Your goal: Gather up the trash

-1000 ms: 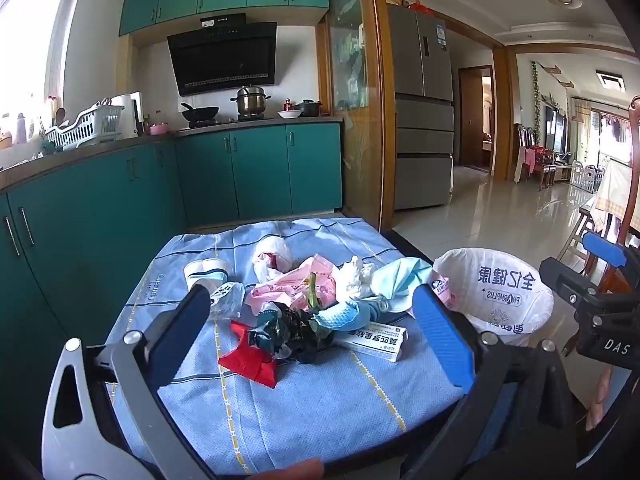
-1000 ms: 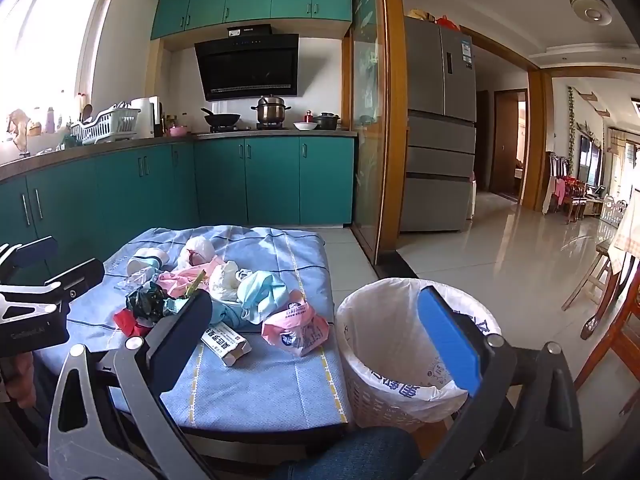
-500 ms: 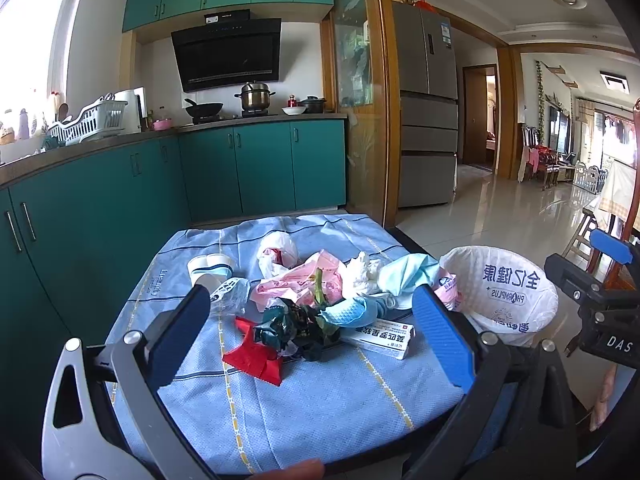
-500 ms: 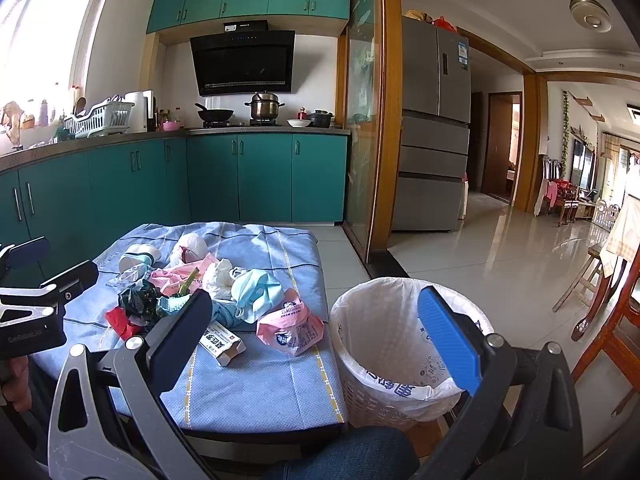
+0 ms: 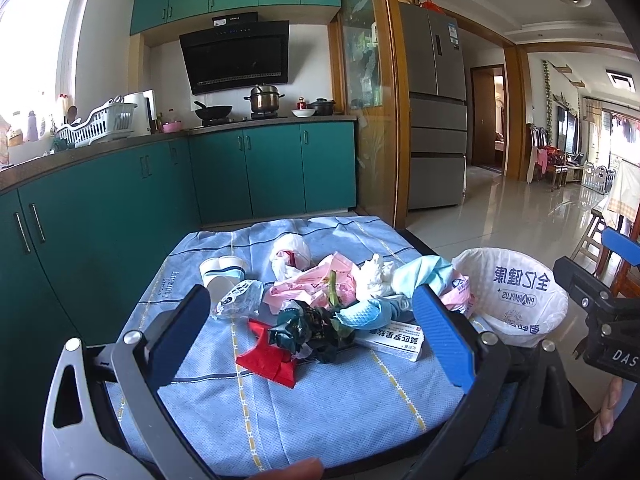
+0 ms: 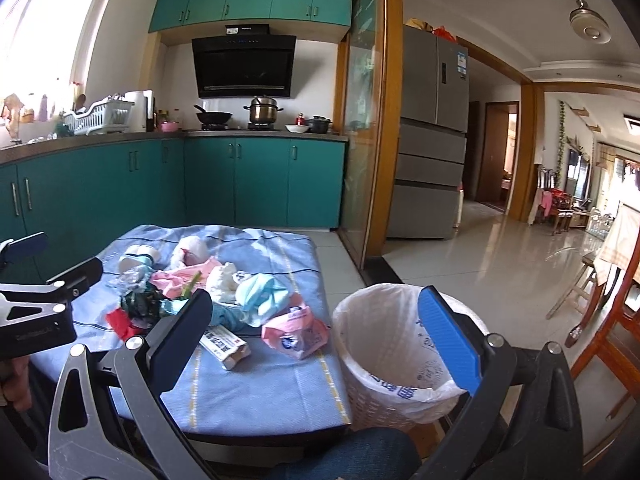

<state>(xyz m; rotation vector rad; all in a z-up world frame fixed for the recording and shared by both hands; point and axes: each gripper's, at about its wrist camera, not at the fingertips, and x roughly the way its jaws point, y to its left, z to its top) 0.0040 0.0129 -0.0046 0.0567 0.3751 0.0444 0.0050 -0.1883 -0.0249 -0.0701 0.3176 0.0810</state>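
A pile of trash lies on a low table with a blue cloth (image 5: 304, 420): a red scrap (image 5: 269, 363), a dark green wrapper (image 5: 310, 330), a white box (image 5: 394, 339), pink bags (image 5: 308, 284), a blue mask (image 5: 362, 314), tissue (image 5: 374, 276) and a paper cup (image 5: 222, 274). A pink packet (image 6: 296, 334) lies near the table's right edge. A bin with a white liner (image 6: 400, 354) stands right of the table. My left gripper (image 5: 310, 338) is open and empty, in front of the pile. My right gripper (image 6: 320, 342) is open and empty, near the bin.
Teal kitchen cabinets (image 5: 120, 200) run along the left and back. A wooden glass partition (image 5: 376, 100) and a fridge (image 5: 436, 112) stand behind the table. Tiled floor (image 6: 480, 256) stretches right. Wooden chairs (image 6: 612, 312) stand at the far right.
Both grippers have drifted slightly; the left view has tilted a little toward the pile and the bin sits a bit lower in the right view. Nothing was picked up.
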